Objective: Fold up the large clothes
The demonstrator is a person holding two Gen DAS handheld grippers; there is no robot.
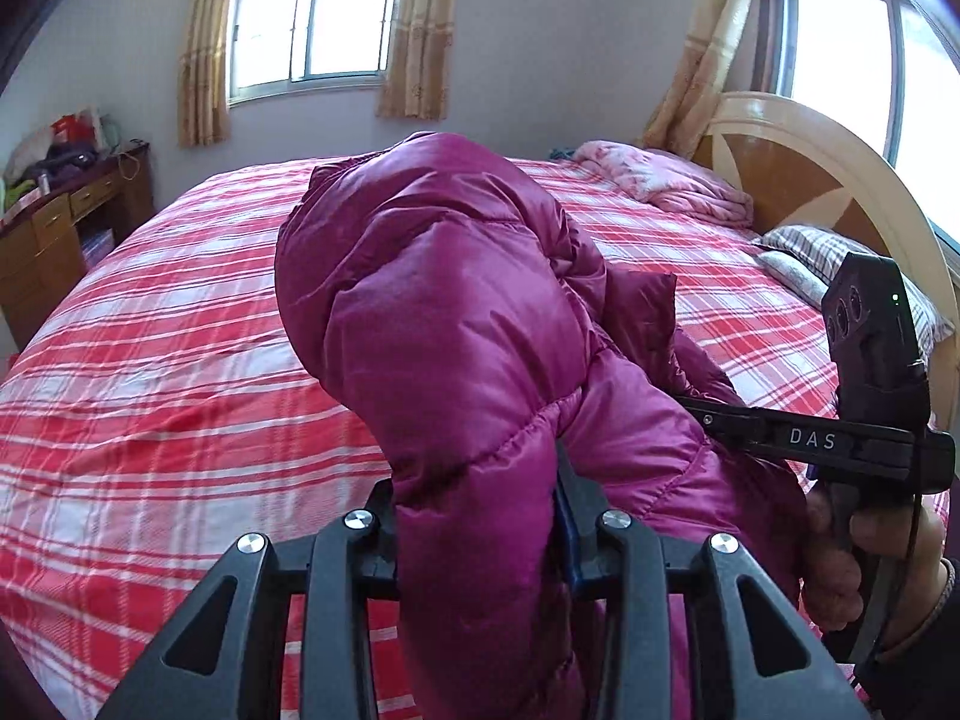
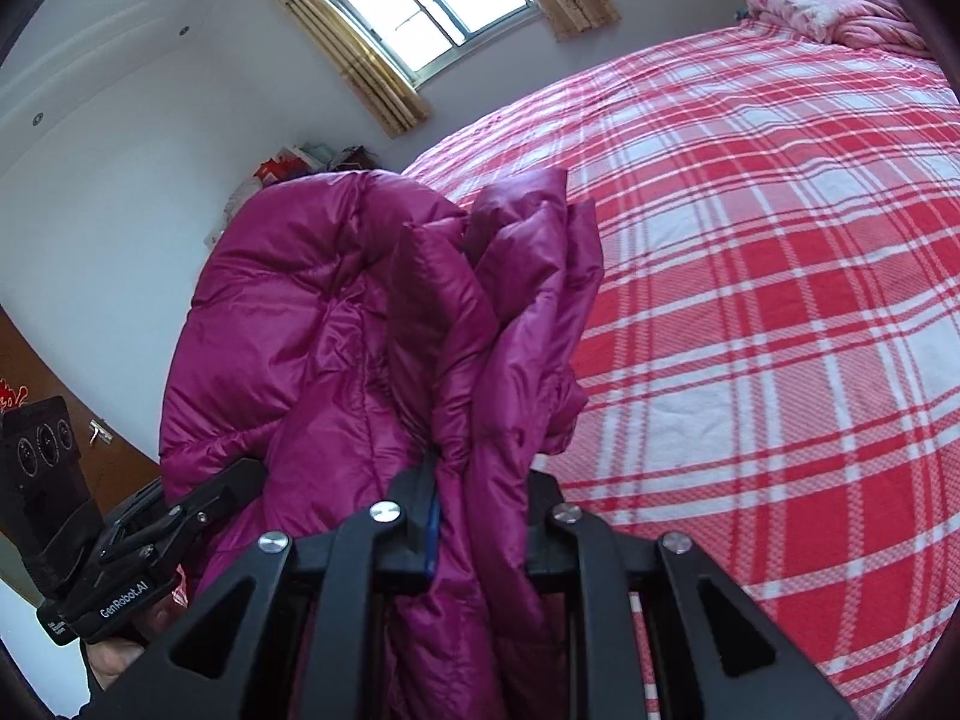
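Note:
A puffy magenta down jacket [image 1: 456, 312] hangs bunched in the air above the bed, held by both grippers. My left gripper [image 1: 480, 516] is shut on a thick fold of it, the fabric filling the gap between the fingers. My right gripper [image 2: 480, 516] is shut on another bunched fold of the jacket [image 2: 336, 324]. The right gripper also shows from the side in the left wrist view [image 1: 708, 420], its tips buried in the jacket. The left gripper shows at the lower left of the right wrist view [image 2: 198, 510]. The jacket's lower part is hidden.
A bed with a red and white plaid cover [image 1: 180, 360] lies below and beyond. A pink blanket [image 1: 666, 180] and a striped pillow [image 1: 828, 258] lie by the wooden headboard [image 1: 798, 180]. A cluttered wooden desk [image 1: 60, 222] stands at the far left under a window.

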